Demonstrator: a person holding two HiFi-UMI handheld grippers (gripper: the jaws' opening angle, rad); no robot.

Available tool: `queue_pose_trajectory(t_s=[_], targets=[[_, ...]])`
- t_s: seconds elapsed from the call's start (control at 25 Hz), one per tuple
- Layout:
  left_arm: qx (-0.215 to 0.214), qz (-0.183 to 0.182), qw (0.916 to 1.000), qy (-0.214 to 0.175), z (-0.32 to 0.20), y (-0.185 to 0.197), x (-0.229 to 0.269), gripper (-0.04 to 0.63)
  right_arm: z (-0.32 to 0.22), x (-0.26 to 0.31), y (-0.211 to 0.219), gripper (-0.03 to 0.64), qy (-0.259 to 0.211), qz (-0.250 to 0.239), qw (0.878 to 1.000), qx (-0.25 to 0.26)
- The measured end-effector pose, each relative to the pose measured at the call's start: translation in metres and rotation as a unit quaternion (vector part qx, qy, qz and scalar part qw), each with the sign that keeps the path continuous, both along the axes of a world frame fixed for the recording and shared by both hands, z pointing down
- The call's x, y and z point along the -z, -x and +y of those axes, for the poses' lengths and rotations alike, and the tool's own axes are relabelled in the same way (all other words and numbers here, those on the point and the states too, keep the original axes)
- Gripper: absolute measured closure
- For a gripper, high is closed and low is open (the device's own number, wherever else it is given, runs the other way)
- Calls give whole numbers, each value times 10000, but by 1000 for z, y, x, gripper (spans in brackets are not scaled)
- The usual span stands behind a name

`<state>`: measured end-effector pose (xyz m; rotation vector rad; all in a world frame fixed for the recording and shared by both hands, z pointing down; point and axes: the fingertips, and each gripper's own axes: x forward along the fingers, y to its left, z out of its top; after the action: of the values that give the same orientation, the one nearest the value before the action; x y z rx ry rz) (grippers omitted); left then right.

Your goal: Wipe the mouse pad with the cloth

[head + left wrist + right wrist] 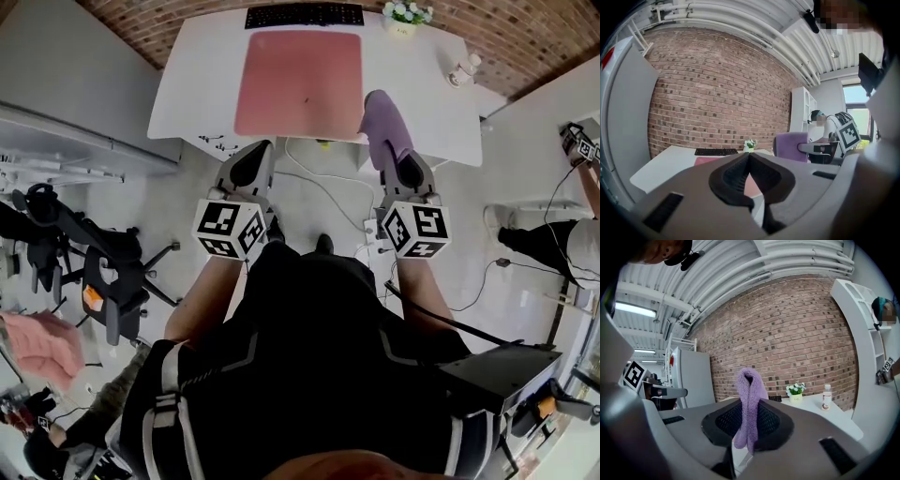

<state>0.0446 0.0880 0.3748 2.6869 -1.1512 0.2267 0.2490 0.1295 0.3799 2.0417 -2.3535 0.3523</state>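
A pink mouse pad (298, 82) lies flat on the white desk (192, 89), in front of a black keyboard (304, 15). My right gripper (394, 159) is shut on a purple cloth (384, 127), which sticks out past the jaws over the desk's near edge, right of the pad. In the right gripper view the cloth (749, 404) stands folded between the jaws of my right gripper (747, 427). My left gripper (251, 165) is shut on nothing and hangs just short of the desk's near edge, below the pad. The left gripper view shows the pad (708, 160) far ahead.
A small pot of flowers (405, 16) and a white bottle (463, 68) stand at the desk's far right. A brick wall (717, 93) lies behind the desk. A black office chair (98, 272) is at my left, white cables (323, 187) lie on the floor, and another person (553, 234) is at the right.
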Motion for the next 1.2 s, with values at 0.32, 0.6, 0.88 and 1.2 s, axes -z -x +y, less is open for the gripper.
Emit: queue_pose_trajectory(t_s=[0.32,0.6,0.88,1.2], targets=[[-330,-5,9994,140,-52,9,-16,591,-38,-28,-8,558,328,241,9983,-421],[-726,-37,9969,307,-93,14,-35,591,-64,-69,-7,558,766,543,9926,-768],[-838,-123,9954,457,-130,29,-59,591,-82,-101,-7,558,990,922,9845,-1120],[-894,-185,9937,647,-168,51,-87,591,-96,-136,-16,558,1458,1255,9674,-1648]])
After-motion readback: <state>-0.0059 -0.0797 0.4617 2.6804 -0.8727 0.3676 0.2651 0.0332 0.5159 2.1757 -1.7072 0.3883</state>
